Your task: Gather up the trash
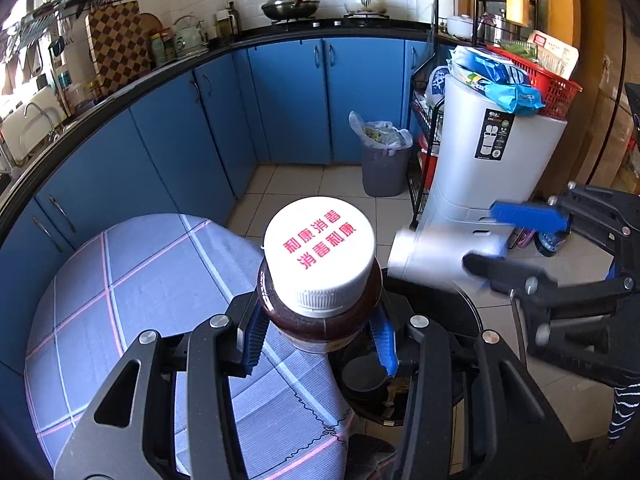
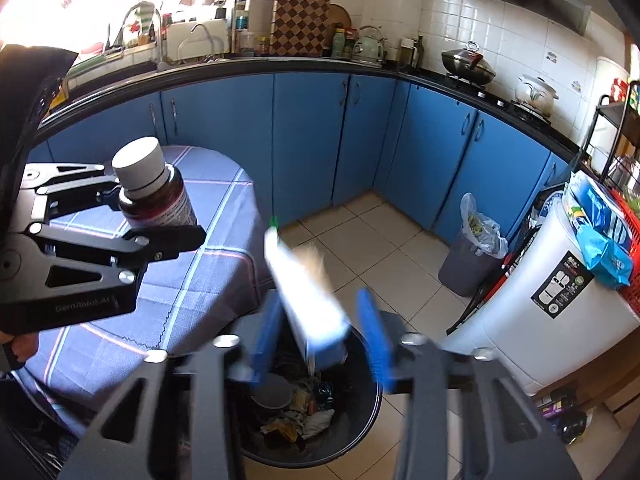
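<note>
Left wrist view: My left tool (image 1: 320,336) is clamped on a brown bottle (image 1: 320,312) with a white cap (image 1: 320,248) bearing red characters. Both blue pads (image 1: 256,336) press the bottle's sides just below the cap. The bottle is held upright above the edge of the table (image 1: 140,300), which carries a blue checked cloth, and partly above the black trash bin (image 1: 460,360) that stands just beside the table. A dark cup shape lies inside the bin. My right tool (image 1: 504,240) is at the right of the picture, its fingers spread apart. A blurred white tube (image 1: 432,252) sits beside its fingers; the pads do not press on it. A grey bin with a plastic liner (image 1: 382,160) stands well apart, against the blue cabinets (image 1: 288,96).

Right wrist view: My right tool (image 2: 320,336) has its jaws apart, directly above the black trash bin (image 2: 360,436). The white tube (image 2: 304,292), motion-blurred and tilted, is between the blue pads (image 2: 264,336) without visible contact, its lower end over the bin opening. The bin holds mixed waste: crumpled paper, wrappers and a round cup. At the left, my left tool (image 2: 132,216) grips the brown bottle (image 2: 160,196), tilted, above the table (image 2: 208,280). A white appliance (image 2: 540,312) stands to the right of the bin.
</note>
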Tool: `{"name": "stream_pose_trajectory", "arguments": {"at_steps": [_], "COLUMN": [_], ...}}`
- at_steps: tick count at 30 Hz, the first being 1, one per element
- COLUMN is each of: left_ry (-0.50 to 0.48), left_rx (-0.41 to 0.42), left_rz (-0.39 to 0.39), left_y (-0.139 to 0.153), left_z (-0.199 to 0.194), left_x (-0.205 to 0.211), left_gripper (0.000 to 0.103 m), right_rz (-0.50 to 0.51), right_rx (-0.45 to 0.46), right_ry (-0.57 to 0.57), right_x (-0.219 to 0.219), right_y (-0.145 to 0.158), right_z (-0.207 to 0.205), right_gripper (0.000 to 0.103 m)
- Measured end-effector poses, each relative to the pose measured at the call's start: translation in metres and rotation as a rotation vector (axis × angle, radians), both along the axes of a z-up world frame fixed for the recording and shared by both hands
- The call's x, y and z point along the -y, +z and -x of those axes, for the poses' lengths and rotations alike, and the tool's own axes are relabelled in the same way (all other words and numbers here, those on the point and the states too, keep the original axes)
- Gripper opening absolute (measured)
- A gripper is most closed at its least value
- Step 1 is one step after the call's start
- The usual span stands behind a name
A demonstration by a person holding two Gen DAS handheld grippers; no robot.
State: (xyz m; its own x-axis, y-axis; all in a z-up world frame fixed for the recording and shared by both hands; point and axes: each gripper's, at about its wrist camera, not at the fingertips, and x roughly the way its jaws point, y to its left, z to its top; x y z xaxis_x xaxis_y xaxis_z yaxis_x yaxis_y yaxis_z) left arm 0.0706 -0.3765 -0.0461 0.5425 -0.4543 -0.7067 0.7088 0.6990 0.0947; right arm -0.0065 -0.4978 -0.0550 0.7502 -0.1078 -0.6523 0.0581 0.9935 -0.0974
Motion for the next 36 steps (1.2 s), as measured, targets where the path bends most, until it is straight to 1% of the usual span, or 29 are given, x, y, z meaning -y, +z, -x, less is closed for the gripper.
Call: {"name": "stream_pose_trajectory", "arguments": {"at_steps": [1,2,4,9,13,22,27,28,29,30,31,32,33,36], "left_ry": [0.000,0.001,0.003,-0.005,-0.020,-0.050,-0.059,-0.057,-0.051,-0.048,-0.041,-0.032,-0.030,-0.017], "left_rx": [0.002,0.004,0.006,0.004,0.002,-0.021,-0.017,-0.013,-0.009,-0.005,0.006,0.028,0.039,0.041], "left_rz": [-0.002,-0.003,-0.006,-0.005,-0.009,-0.021,-0.019,-0.019,-0.017,-0.009,0.000,0.005,0.003,0.002], "left_y": [0.000,0.000,0.000,0.000,-0.002,-0.009,-0.008,-0.007,-0.006,-0.005,-0.002,0.000,0.001,0.002], "left_z": [0.000,0.000,0.000,0.001,0.004,0.009,0.010,0.010,0.010,0.010,0.010,0.010,0.010,0.008], "left_x": [0.001,0.001,0.003,0.006,0.015,0.032,0.039,0.040,0.041,0.039,0.039,0.038,0.038,0.034], "left_gripper": [0.046,0.046,0.046,0.046,0.046,0.046,0.047,0.050,0.064,0.072,0.084,0.087,0.087,0.087], "right_rz": [0.006,0.005,0.009,0.062,0.042,0.042,0.033,0.030,0.027,0.026,0.025,0.025,0.025,0.022], "right_rx": [0.012,0.027,0.030,0.015,0.012,0.010,0.002,0.001,0.000,-0.001,-0.001,-0.001,-0.001,-0.001], "right_ry": [-0.012,-0.014,-0.019,-0.061,-0.068,-0.077,-0.090,-0.092,-0.093,-0.093,-0.092,-0.091,-0.091,-0.086], "right_x": [0.000,0.001,0.002,0.007,0.015,0.022,0.030,0.031,0.032,0.032,0.032,0.031,0.032,0.030], "right_y": [0.001,0.002,0.002,-0.003,-0.006,-0.010,-0.015,-0.016,-0.016,-0.016,-0.017,-0.017,-0.017,-0.017], "right_z": [0.001,0.002,0.003,0.005,0.010,0.017,0.020,0.020,0.021,0.021,0.021,0.021,0.021,0.020], "right_gripper": [0.077,0.080,0.080,0.080,0.080,0.080,0.080,0.080,0.080,0.080,0.080,0.080,0.080,0.080]}}
